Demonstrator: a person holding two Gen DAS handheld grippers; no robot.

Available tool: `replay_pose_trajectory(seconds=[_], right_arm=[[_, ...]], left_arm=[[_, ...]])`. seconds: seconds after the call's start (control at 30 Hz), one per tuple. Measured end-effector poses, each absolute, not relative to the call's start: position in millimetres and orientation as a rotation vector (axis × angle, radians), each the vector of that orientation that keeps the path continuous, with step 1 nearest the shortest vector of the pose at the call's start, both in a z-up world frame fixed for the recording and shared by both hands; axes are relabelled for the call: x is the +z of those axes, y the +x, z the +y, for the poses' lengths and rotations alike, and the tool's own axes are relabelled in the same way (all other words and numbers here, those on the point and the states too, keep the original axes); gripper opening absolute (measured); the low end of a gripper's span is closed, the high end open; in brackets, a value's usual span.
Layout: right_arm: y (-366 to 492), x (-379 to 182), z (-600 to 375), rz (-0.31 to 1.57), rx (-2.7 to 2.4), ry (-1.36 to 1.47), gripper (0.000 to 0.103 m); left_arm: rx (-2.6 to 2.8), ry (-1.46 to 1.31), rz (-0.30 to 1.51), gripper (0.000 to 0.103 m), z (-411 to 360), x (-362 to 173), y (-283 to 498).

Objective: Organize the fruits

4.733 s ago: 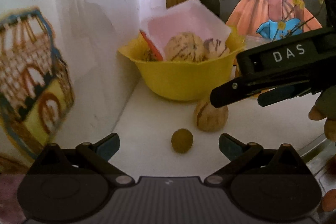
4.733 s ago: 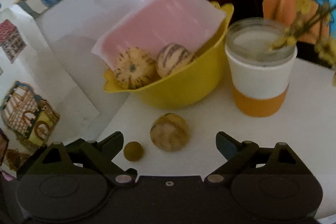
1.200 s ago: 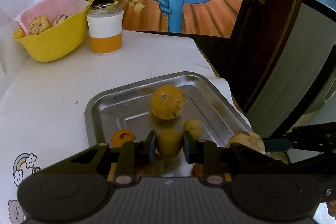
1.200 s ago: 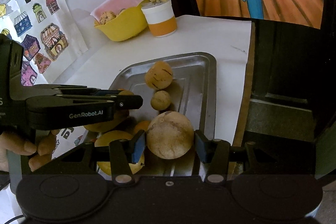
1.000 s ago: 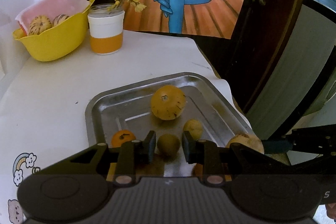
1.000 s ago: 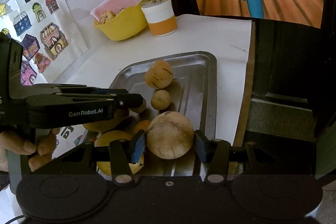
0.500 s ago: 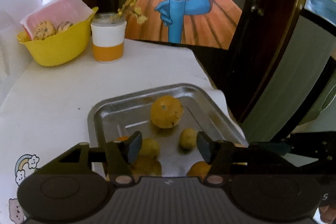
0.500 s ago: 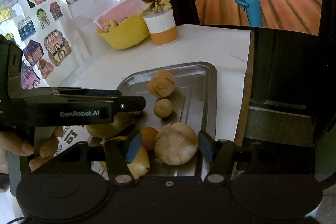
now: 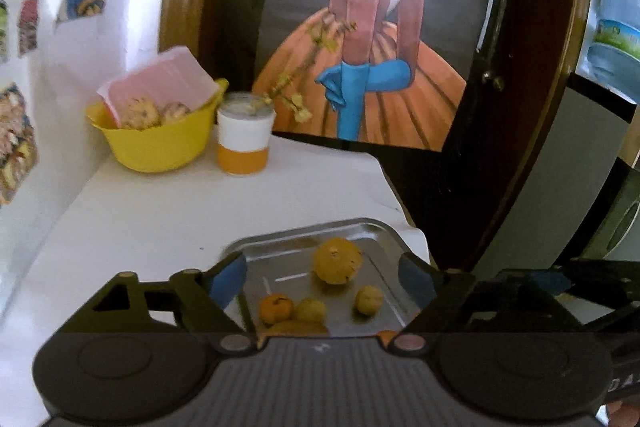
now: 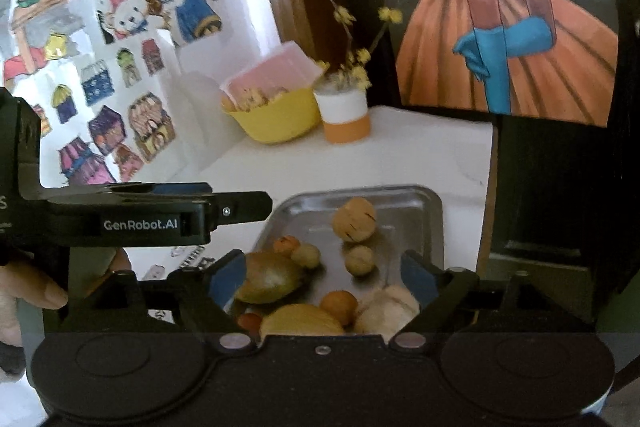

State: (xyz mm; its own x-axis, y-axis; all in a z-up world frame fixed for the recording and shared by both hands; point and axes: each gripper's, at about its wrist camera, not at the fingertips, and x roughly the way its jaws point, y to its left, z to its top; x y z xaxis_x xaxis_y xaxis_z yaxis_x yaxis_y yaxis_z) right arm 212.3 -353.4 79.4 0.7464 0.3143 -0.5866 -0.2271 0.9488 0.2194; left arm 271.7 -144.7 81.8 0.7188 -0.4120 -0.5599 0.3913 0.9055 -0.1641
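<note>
In the left wrist view, the left claw (image 9: 322, 277) is spread wide and holds nothing, low in the frame above the tray (image 9: 376, 227). On the tray's floor lie a big orange fruit (image 9: 337, 265), a small yellowish one (image 9: 369, 300) to its lower right, a small orange one (image 9: 275, 308) and a greenish one (image 9: 310, 310) touching it. In the upper left of the frame, the yellow bowl (image 9: 160, 147) holds two striped fruits (image 9: 140, 115) under a pink paper, beside a jar (image 9: 244, 137) of yellow sprigs. The white desk (image 9: 160, 219) between bowl and tray shows no loose fruit.

In the right wrist view, the right claw (image 10: 322, 277) is likewise spread and empty, over the near end of the tray (image 10: 434, 227). More fruit shows here: a large pale one (image 10: 386, 307) at lower centre, a small orange one (image 10: 339, 302) against it, a large yellow one (image 10: 302, 321) and a dull green-brown one (image 10: 268, 277). The bowl (image 10: 276, 119) sits mid-frame, far back.

By my reading the job is nearly or wholly done (the two striped fruits in the bowl may or may not count as sorted), since all other visible fruit lies in the tray.
</note>
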Motion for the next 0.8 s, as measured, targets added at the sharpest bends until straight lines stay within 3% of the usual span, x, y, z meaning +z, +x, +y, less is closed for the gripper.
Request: replay_pose_trajectory(seconds=[0.37, 0.8], right_arm=[[168.0, 112.3, -338.1, 0.574, 0.285, 0.099, 0.095], [108.7, 124.8, -323.6, 0.535, 0.271, 0.126, 0.102]], left_arm=[[-0.406, -0.051, 0.536, 0.102, -115.9, 111.3, 229.1], [-0.339, -0.079, 0.506, 0.102, -79.3, 127.9, 167.1]])
